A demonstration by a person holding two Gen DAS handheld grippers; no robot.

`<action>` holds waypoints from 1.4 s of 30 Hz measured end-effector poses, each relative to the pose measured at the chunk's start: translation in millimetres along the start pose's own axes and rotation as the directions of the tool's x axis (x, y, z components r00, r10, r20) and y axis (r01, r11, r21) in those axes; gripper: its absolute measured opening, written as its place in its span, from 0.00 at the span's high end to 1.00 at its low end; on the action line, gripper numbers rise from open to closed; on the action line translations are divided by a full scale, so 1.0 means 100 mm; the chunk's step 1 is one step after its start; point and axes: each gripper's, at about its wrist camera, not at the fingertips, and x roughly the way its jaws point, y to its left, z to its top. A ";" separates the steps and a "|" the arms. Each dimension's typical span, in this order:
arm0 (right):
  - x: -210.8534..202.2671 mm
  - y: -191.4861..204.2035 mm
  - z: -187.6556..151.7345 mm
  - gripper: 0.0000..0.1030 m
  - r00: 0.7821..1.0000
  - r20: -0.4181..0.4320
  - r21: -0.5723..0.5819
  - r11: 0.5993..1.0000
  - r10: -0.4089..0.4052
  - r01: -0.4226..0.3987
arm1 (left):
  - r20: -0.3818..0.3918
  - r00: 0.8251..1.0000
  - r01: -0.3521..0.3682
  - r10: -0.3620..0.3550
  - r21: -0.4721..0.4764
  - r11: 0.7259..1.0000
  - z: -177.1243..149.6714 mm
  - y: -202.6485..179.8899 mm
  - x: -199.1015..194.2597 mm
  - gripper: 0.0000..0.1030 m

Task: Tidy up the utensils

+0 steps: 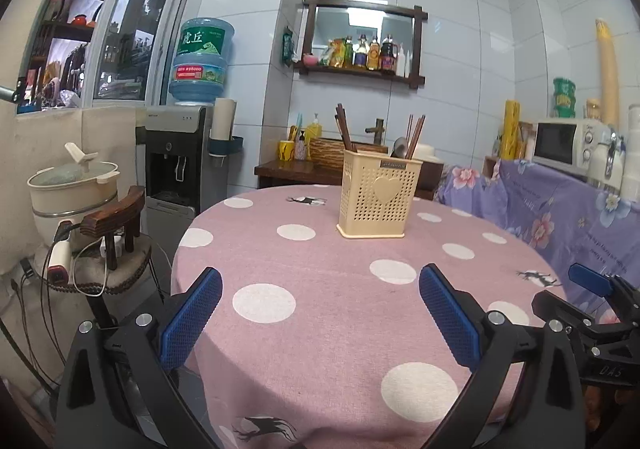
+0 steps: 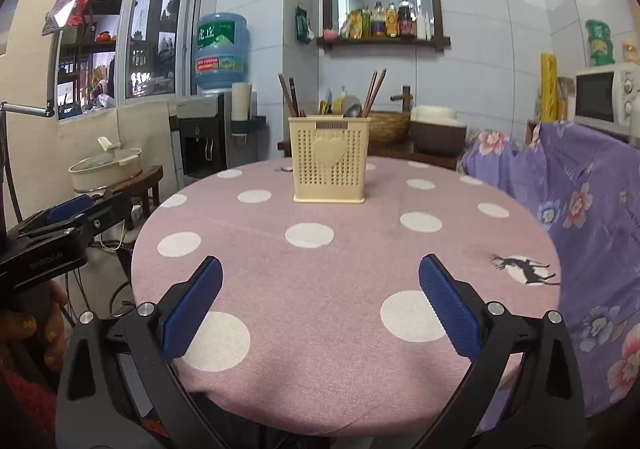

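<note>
Both grippers hang back at the near edge of the round surface (image 2: 344, 329), and nothing is in hand yet. The left gripper (image 1: 320, 313) has its blue fingers (image 1: 192, 317) spread wide with only spotted pink cloth between them, and the right gripper (image 2: 320, 305) matches it, fingers (image 2: 448, 309) wide apart and empty. The target sits well beyond both: a cream perforated utensil holder (image 2: 329, 161) standing upright toward the far side of the surface, heart badge facing us. It is already loaded, with dark chopsticks (image 2: 289, 97) leaning out at the left end, a second bunch of chopsticks (image 2: 376, 91) angled up at the right end, and a metal spoon (image 2: 352, 109) bowl-up just beside that bunch. The split looks deliberate, as if the holder is divided into compartments, though the dividers are hidden behind the wall. I see no loose utensils on the cloth, so my read is that the sorting happens inside the holder, or it is nearly done. With both grippers level and facing the holder, either can go in; the right has the straighter line. Those tall, leaning sticks could tip or scatter if brushed.
</note>
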 end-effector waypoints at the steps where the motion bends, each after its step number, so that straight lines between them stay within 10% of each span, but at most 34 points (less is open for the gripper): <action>1: -0.04 0.01 0.02 0.06 1.000 0.015 -0.003 1.000 -0.003 0.003 | 0.009 1.000 0.000 0.000 0.004 1.000 -0.01 -0.01 -0.04 0.05; 42: -0.14 -0.03 0.03 0.06 0.999 0.047 0.017 1.000 -0.007 0.006 | 0.021 0.999 0.042 -0.043 0.042 0.998 -0.04 -0.13 -0.14 0.05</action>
